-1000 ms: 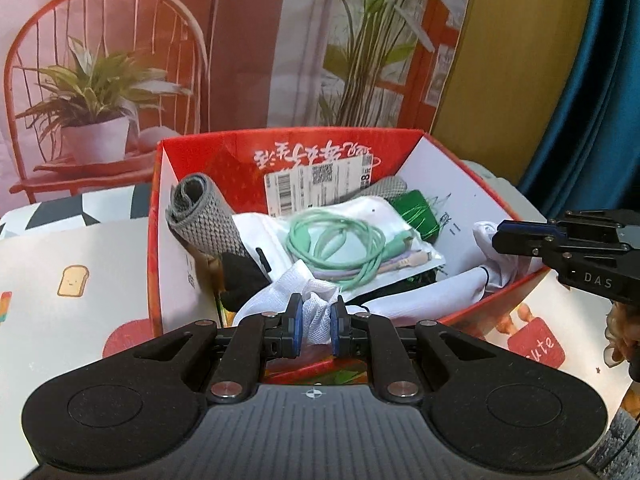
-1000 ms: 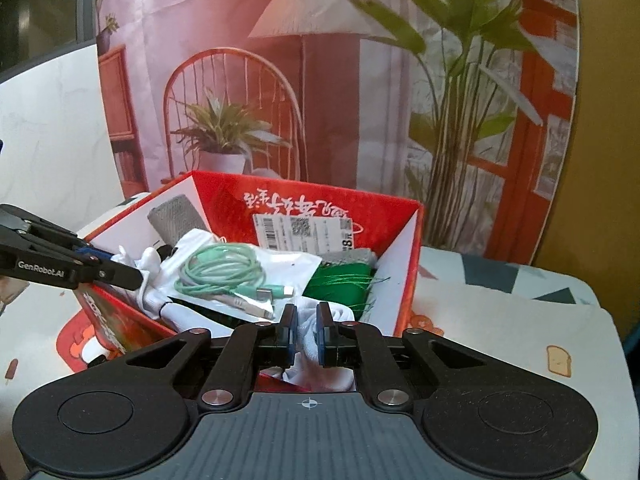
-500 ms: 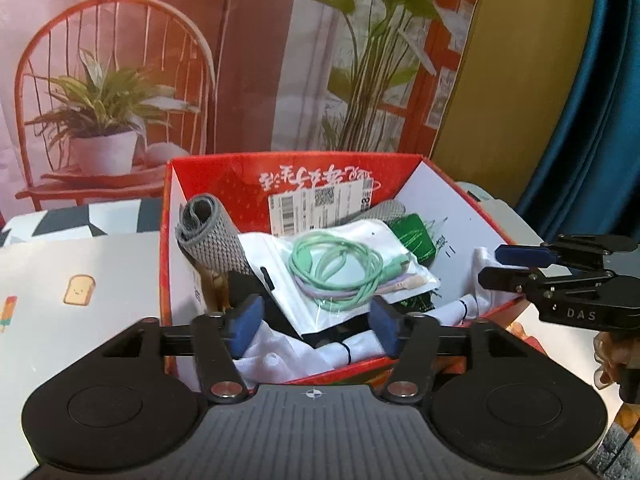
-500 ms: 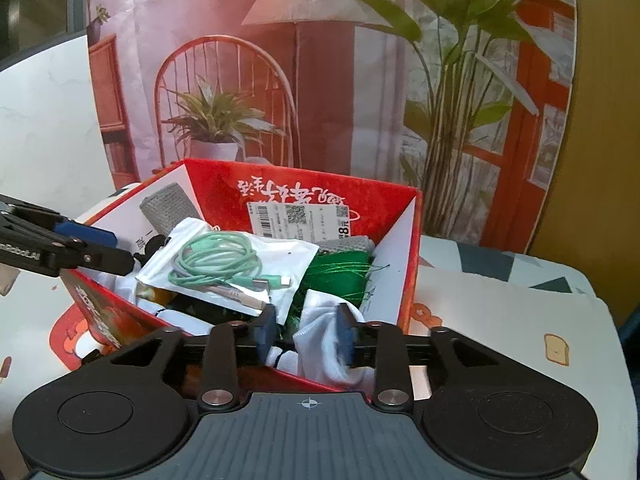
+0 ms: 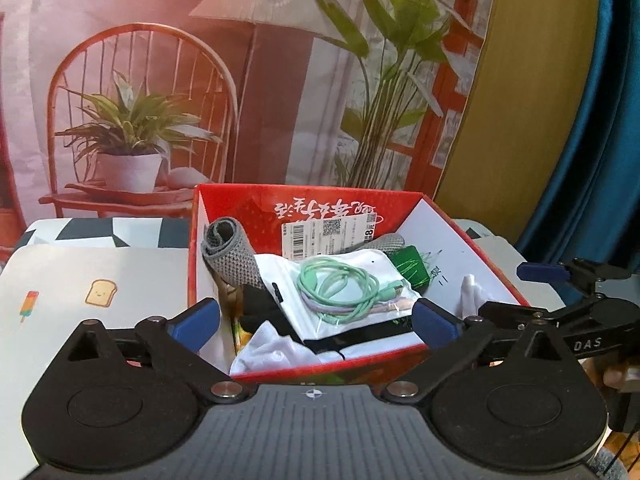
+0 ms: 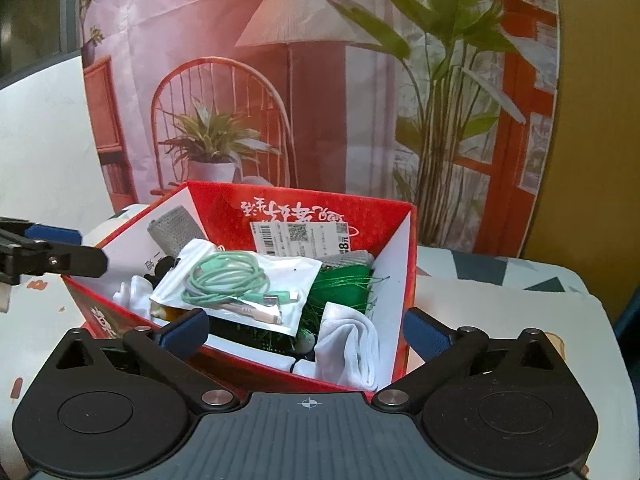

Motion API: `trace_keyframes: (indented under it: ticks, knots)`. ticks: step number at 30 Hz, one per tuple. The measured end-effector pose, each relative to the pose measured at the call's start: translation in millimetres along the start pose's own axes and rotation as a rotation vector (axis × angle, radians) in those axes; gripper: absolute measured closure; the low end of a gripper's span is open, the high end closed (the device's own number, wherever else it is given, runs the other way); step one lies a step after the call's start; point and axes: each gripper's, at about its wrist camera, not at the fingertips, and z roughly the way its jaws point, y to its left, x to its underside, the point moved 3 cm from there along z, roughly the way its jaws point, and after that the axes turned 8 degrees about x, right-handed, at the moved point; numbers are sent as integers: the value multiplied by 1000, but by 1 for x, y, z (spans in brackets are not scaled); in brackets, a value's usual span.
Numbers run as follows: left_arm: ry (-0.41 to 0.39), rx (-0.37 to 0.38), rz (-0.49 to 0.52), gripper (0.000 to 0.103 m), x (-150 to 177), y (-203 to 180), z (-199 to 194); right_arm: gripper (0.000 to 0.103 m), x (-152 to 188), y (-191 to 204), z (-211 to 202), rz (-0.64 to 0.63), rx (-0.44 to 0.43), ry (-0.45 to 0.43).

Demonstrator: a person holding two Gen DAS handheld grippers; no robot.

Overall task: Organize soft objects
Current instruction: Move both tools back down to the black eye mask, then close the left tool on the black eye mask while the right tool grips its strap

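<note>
Both claws are held apart, empty, at the near rim of the box (image 6: 404, 264). The sock (image 6: 352, 344) (white, bunched in the near right corner) lies nearest the right claw (image 6: 306, 330), just ahead.

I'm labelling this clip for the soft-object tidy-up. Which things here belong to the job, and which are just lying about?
Job:
red box
white socks
grey knitted cloth
green bundle

Lying about:
bagged green cable
placemat with toast print
backdrop poster
</note>
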Motion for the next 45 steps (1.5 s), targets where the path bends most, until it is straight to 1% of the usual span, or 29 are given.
trace_keyframes:
  ticks: [3, 8, 12, 14, 16, 19, 21, 23, 30, 35, 37, 40, 42, 43, 45]
  knots:
    - [-23, -1, -6, 0, 11, -1, -14, 0, 6, 2, -7, 12, 3, -32]
    - [-44, -33, -7, 0, 35, 2, -34, 0, 26, -1, -22, 67, 6, -80]
    - [-32, -47, -28, 0, 59, 8, -40, 0, 50, -1, -34, 97, 17, -110]
    - [-8, -44, -50, 0, 69, 13, -35, 0, 62, -1, -37, 104, 21, -113]
    - [29, -45, -77, 2, 80, 19, -26, 0, 75, 0, -34, 107, 23, -87]
    - [58, -50, -108, 6, 91, 27, -13, 1, 94, 3, -21, 105, 33, -15]
    - [82, -53, -122, 15, 98, 32, -4, 1, 105, 6, -13, 105, 35, 14]
    - [106, -59, -132, 19, 106, 35, 4, 1, 112, 10, -3, 98, 38, 42]
    - [161, -55, -166, 24, 128, 45, 19, 3, 131, 20, 19, 102, 28, 112]
    - [150, -54, -145, 25, 133, 43, 20, 6, 139, 18, 25, 108, 31, 145]
    - [146, -49, -140, 25, 134, 40, 21, 6, 142, 18, 25, 99, 33, 135]
    - [140, -46, -126, 31, 135, 34, 23, 4, 143, 22, 26, 77, 42, 136]
    - [135, -39, -121, 38, 137, 30, 21, 4, 144, 25, 26, 57, 52, 135]
    - [133, -36, -118, 39, 138, 30, 20, 4, 144, 26, 26, 49, 53, 135]
    - [129, -34, -112, 46, 140, 27, 20, 4, 145, 30, 26, 31, 53, 135]
